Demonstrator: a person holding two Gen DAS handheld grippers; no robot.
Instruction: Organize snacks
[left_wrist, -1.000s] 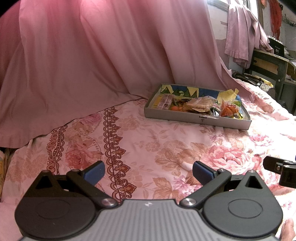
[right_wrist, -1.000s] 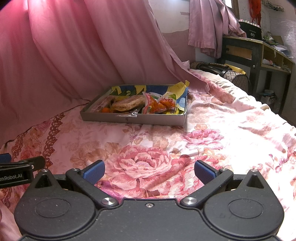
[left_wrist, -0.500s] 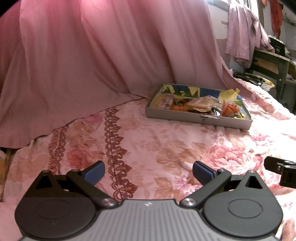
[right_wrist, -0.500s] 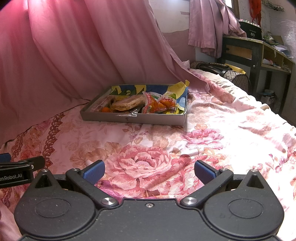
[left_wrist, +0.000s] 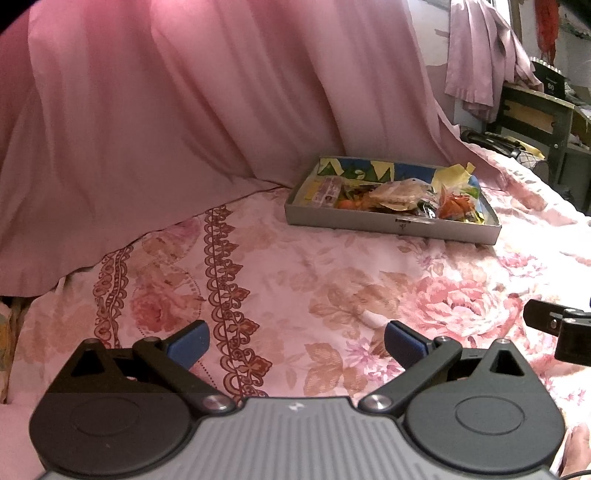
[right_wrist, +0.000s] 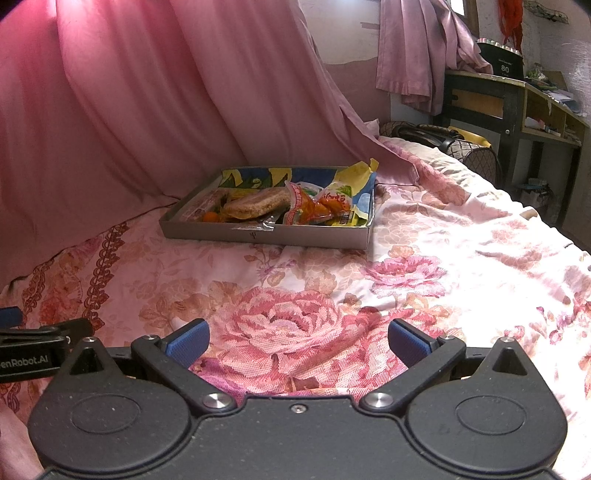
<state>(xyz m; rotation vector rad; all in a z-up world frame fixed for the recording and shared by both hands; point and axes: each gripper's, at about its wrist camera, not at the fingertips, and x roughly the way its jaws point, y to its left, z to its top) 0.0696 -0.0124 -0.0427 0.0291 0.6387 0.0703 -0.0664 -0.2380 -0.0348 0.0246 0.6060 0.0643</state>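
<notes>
The snacks (right_wrist: 295, 208) lie heaped in a shallow grey tray (right_wrist: 266, 236) on the bed (right_wrist: 424, 258), against the pink curtain (right_wrist: 129, 110). They look like light, crinkly, slippery packets, likely crushable, so a pinch on a sealed edge seems best. Left tongs (left_wrist: 297, 341) and right tongs (right_wrist: 299, 341) hover well short of the tray, both spread apart and empty.
</notes>
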